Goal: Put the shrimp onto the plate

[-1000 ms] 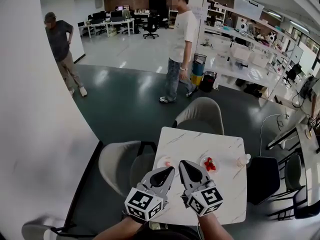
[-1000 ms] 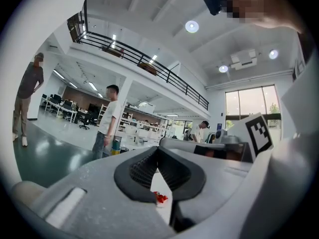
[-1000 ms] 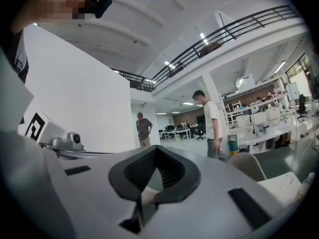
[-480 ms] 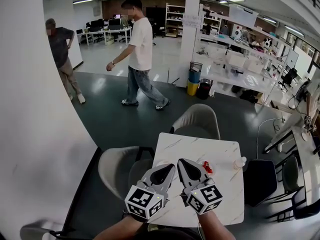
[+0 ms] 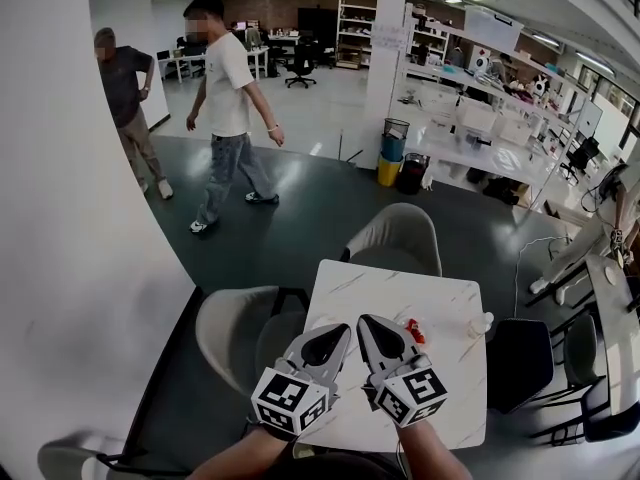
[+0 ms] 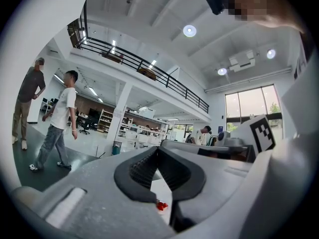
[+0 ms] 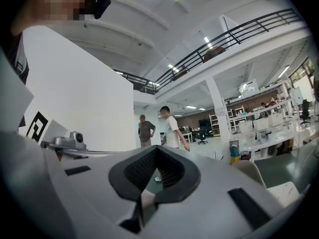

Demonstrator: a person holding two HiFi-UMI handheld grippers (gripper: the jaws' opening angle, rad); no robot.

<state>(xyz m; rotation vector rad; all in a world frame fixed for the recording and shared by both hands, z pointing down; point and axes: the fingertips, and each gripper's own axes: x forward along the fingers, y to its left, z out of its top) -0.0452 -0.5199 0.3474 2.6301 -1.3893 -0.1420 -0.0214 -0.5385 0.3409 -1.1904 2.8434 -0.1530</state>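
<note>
Both my tongs are shut on nothing: left gripper (image 5: 336, 335) and right gripper (image 5: 369, 325), low centre of frame. The shrimp (image 5: 411, 332) lies on the table (image 5: 455, 388) just right of them. I can't make out a plate beneath it, so I can't call the task done.

No legible words, numbers or brand names anywhere. Only black-and-white square code patterns, without letters, on the left cube (image 5: 290, 400) of the left hand-held gripper (image 5: 341, 329) and on the right cube (image 5: 412, 396) of the right hand-held gripper (image 5: 362, 320). A pale sheet (image 5: 386, 38) on the white pillar (image 5: 383, 98) and a white board (image 5: 495, 20) above the shelves, both too small and blurred to read.
</note>
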